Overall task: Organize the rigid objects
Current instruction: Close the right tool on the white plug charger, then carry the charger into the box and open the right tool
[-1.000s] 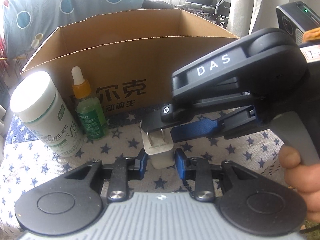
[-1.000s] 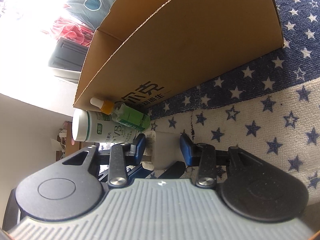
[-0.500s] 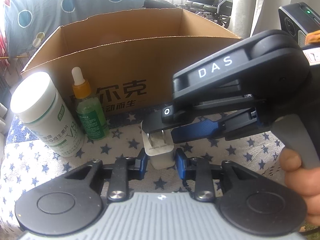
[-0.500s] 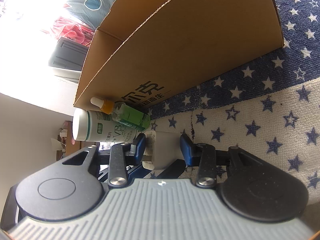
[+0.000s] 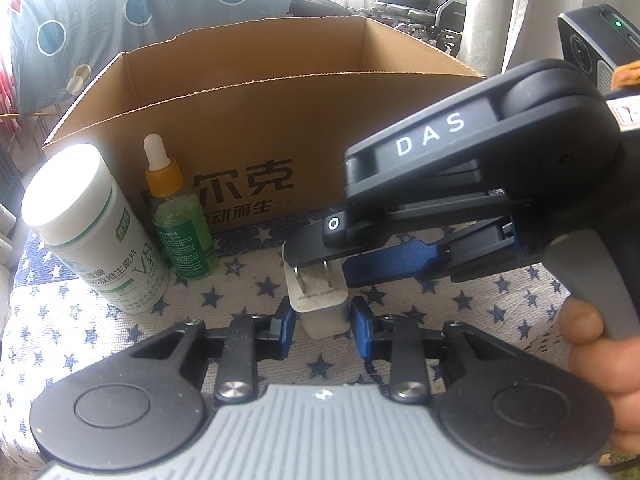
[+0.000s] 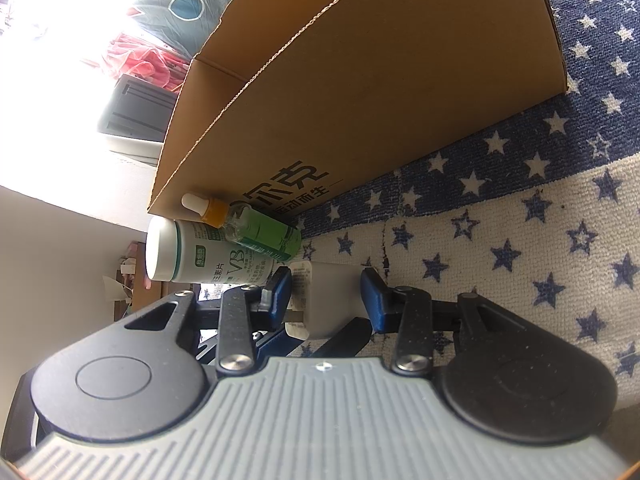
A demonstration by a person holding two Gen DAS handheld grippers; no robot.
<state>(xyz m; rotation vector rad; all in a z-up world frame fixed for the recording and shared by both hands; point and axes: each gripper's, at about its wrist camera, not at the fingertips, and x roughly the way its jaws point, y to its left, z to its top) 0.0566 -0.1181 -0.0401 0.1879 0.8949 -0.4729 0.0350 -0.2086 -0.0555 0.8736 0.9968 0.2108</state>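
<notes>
A white plug adapter [image 5: 320,308] stands on the star-patterned cloth [image 5: 480,300], prongs up. My left gripper [image 5: 322,326] is shut on its lower sides, a blue pad pressed against each flank. My right gripper [image 5: 320,260] comes in from the right, rolled on its side; its upper finger lies over the prong face and its blue lower finger meets the adapter's right side. In the right wrist view the adapter [image 6: 332,296] sits between both pads of the right gripper [image 6: 326,294], which touch it. An open cardboard box [image 5: 280,128] stands just behind.
A white-capped vitamin bottle [image 5: 100,240] and a green dropper bottle [image 5: 180,224] stand left of the adapter, against the box front [image 6: 360,80]. A hand [image 5: 592,352] holds the right gripper's handle. Bedding and a chair lie beyond the box.
</notes>
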